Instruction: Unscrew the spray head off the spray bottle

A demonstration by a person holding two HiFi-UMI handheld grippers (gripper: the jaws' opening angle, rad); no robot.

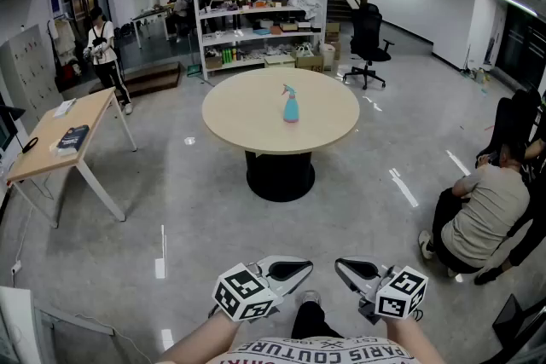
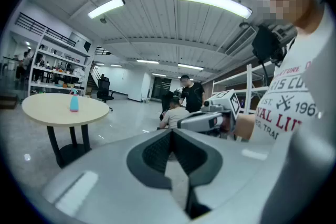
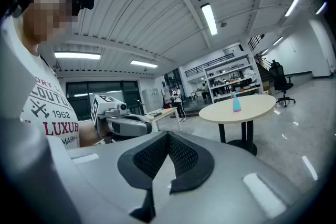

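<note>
A light blue spray bottle (image 1: 291,105) with its spray head on stands upright near the middle of a round beige table (image 1: 324,128), far ahead of me. Both grippers are held low against my body, well short of the table. My left gripper (image 1: 294,271) is shut and holds nothing. My right gripper (image 1: 351,271) beside it is shut and also bare. In the left gripper view the shut left gripper (image 2: 170,152) points past the bottle (image 2: 74,102) at far left. In the right gripper view the shut right gripper (image 3: 168,157) faces the bottle (image 3: 237,105) at the right.
A wooden desk (image 1: 64,136) stands at the left, with shelves (image 1: 256,21) and a black office chair (image 1: 371,38) behind the table. A person (image 1: 482,213) sits on the floor at the right, and another person (image 1: 107,55) stands at the back left. Grey floor lies between me and the table.
</note>
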